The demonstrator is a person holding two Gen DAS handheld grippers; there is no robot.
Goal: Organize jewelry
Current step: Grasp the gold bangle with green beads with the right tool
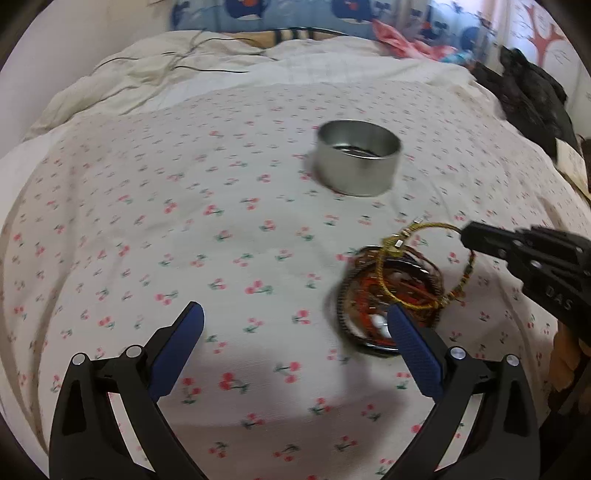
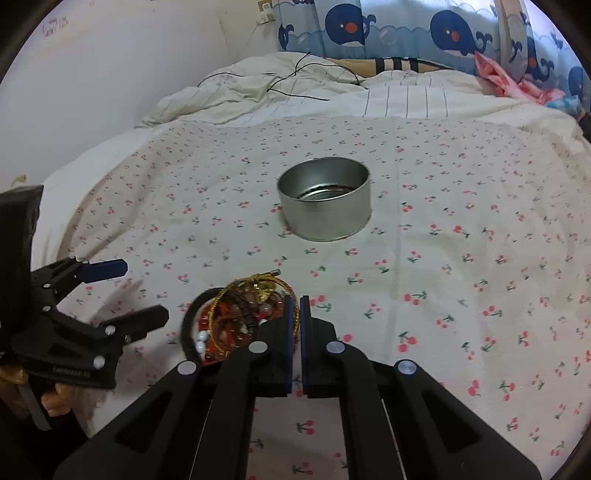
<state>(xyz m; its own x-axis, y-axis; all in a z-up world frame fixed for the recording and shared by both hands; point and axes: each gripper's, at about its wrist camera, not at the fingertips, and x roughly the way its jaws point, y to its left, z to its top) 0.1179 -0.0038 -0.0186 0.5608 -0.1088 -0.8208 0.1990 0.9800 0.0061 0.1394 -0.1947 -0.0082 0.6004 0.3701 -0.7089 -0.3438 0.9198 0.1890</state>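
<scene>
A round silver tin (image 1: 357,161) stands open on the cherry-print sheet; it also shows in the right wrist view (image 2: 325,197), with something dark at its bottom. A black dish piled with bangles and beads (image 1: 384,295) lies nearer, also seen in the right wrist view (image 2: 229,325). My right gripper (image 2: 297,299) is shut on a gold bangle (image 1: 424,266) and holds it tilted over the dish; the gripper also shows in the left wrist view (image 1: 466,236). My left gripper (image 1: 295,325) is open and empty, its right finger beside the dish.
The cherry-print sheet (image 2: 461,258) covers the bed. A rumpled white duvet with black cables (image 2: 280,85) lies at the far end. Whale-print pillows (image 2: 388,33) and pink cloth line the headboard. A black bag (image 1: 528,96) sits at the right edge.
</scene>
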